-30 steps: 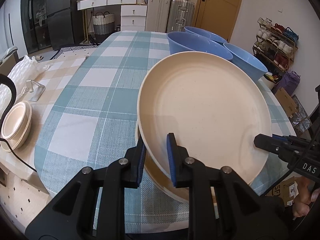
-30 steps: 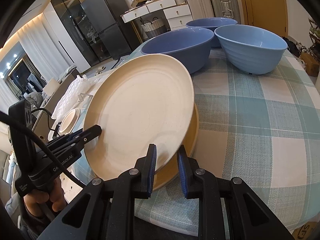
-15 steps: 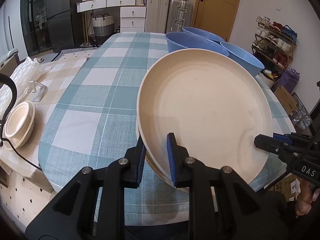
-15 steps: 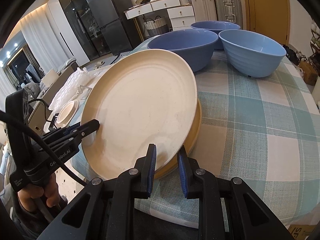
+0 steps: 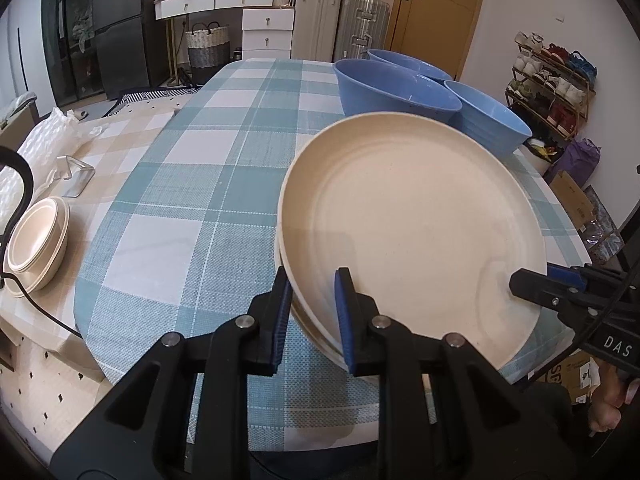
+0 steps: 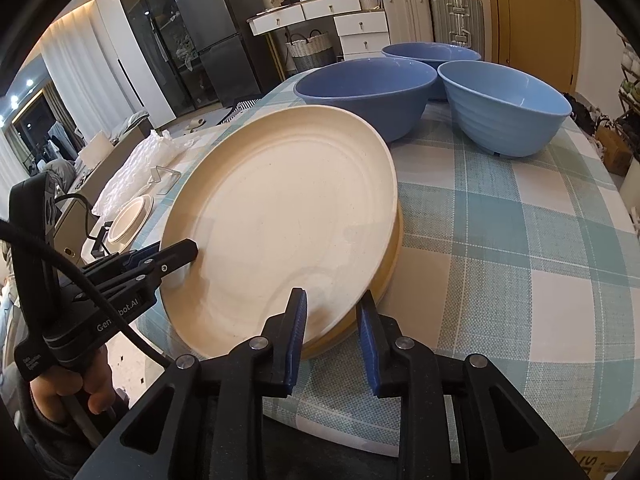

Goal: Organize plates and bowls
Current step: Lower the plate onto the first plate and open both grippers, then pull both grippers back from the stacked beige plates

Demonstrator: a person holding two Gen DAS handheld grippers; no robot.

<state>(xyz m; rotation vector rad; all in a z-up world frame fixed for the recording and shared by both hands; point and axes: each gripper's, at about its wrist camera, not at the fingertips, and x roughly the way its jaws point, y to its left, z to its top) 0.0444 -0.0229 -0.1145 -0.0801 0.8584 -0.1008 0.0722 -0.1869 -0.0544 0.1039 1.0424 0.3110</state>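
Note:
A stack of cream plates [image 5: 416,216] sits tilted at the near edge of the checked table [image 5: 224,168], with a yellower plate [image 6: 394,248] under the top one [image 6: 288,208]. My left gripper [image 5: 312,316] is shut on the stack's near-left rim; in the right wrist view it [image 6: 176,254] comes in from the left. My right gripper [image 6: 332,332] straddles the rim's other side, its jaws opening and the pads no longer pressing. It shows at the right edge [image 5: 532,284] of the left wrist view. Three blue bowls [image 5: 396,84] [image 6: 504,100] stand behind.
A low side table at the left carries small stacked cream bowls [image 5: 38,236], a metal stand [image 5: 76,176] and bubble wrap [image 5: 44,140]. A shoe rack [image 5: 552,76] and cardboard boxes [image 5: 572,196] stand to the right of the table. A hand [image 6: 68,392] holds the left gripper.
The right gripper's jaws have spread apart around the plate rim. The left gripper keeps its hold, and the plates have barely shifted.

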